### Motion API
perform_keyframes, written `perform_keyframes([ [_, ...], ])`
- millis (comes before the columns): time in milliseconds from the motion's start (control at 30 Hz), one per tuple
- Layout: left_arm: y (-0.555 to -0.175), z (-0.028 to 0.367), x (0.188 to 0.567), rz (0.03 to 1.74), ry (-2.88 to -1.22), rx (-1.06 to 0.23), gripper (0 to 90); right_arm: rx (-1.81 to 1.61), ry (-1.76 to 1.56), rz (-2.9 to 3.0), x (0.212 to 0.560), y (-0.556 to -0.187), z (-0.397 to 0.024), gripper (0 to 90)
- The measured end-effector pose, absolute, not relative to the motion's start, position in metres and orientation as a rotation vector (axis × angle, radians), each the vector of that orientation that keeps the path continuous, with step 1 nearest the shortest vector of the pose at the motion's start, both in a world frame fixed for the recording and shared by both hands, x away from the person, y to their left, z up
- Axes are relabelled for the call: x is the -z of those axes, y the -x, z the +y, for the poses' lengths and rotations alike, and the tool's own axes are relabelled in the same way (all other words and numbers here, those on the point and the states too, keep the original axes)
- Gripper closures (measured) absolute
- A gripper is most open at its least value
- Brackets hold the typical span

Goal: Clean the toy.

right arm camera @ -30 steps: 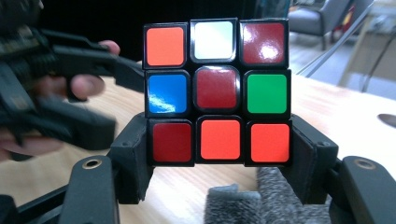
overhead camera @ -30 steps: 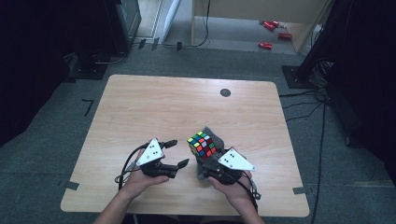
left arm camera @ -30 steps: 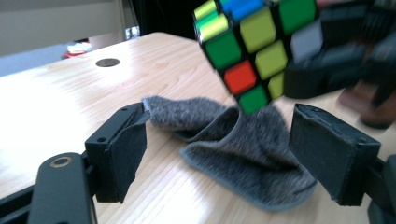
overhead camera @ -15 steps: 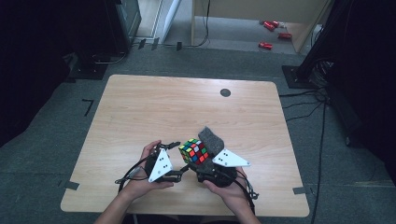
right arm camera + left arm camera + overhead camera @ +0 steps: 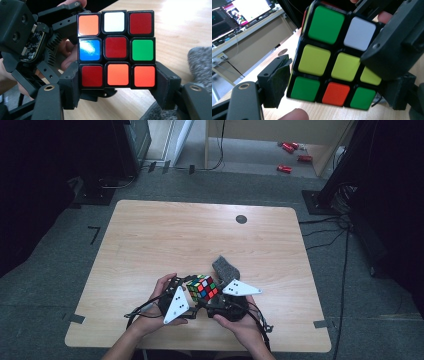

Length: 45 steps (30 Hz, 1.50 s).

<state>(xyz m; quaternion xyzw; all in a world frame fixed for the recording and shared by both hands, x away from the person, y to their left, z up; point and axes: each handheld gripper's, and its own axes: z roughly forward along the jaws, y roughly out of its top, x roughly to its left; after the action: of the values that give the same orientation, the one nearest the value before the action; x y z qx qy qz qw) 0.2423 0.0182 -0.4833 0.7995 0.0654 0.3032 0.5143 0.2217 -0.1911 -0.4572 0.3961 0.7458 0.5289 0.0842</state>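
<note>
I hold the puzzle cube (image 5: 202, 287) in the lower middle of the high view, just above the tabletop (image 5: 150, 240), between my two hands; the right gripper (image 5: 117, 86) has its jaws closed on the bottom row of the cube, one on each side. The left gripper (image 5: 332, 65) has its jaws around the cube's layer, one jaw touching the edge; I cannot tell if it presses firmly; I judge the next move is to clamp and twist this layer while the right holds steady, beside the grey cloth (image 5: 226, 268).

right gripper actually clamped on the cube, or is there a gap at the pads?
Touching. In the right gripper view, both pads of the right gripper press flush against the bottom row of the puzzle cube, one on each side, with no gap.
</note>
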Motion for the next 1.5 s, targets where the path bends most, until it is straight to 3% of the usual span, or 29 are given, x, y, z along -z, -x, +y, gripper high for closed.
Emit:
perform_keyframes([
  [100,-0.242,0.019,0.485,0.15,-1.915,-0.74,23.8,-1.582,-1.199,2.243,0.458,-0.222,-0.19,34.5],
  [200,-0.24,0.019,0.484,0.164,-1.912,-0.724,33.3,-1.633,-1.239,2.215,0.458,-0.225,-0.194,32.0],
  [567,-0.259,0.037,0.481,0.387,-1.899,-0.608,33.8,-1.637,-1.184,2.073,0.446,-0.232,-0.225,25.8],
  [1033,-0.269,0.051,0.477,0.532,-1.839,-0.512,33.8,-1.154,-1.171,2.231,0.51,-0.26,-0.231,28.8],
  [1167,-0.268,0.048,0.478,0.528,-1.85,-0.502,33.8,-1.059,-1.176,2.262,0.52,-0.262,-0.231,34.5],
  [1267,-0.268,0.047,0.479,0.535,-1.856,-0.491,33.7,-1.065,-1.2,2.231,0.52,-0.262,-0.236,56.9],
  [1333,-0.269,0.047,0.479,0.559,-1.859,-0.476,33.7,-1.096,-1.246,2.224,0.517,-0.263,-0.241,64.9],
  [1500,-0.27,0.046,0.481,0.558,-1.879,-0.468,33.7,-1.29,-1.245,2.124,0.497,-0.256,-0.245,67.9],
])
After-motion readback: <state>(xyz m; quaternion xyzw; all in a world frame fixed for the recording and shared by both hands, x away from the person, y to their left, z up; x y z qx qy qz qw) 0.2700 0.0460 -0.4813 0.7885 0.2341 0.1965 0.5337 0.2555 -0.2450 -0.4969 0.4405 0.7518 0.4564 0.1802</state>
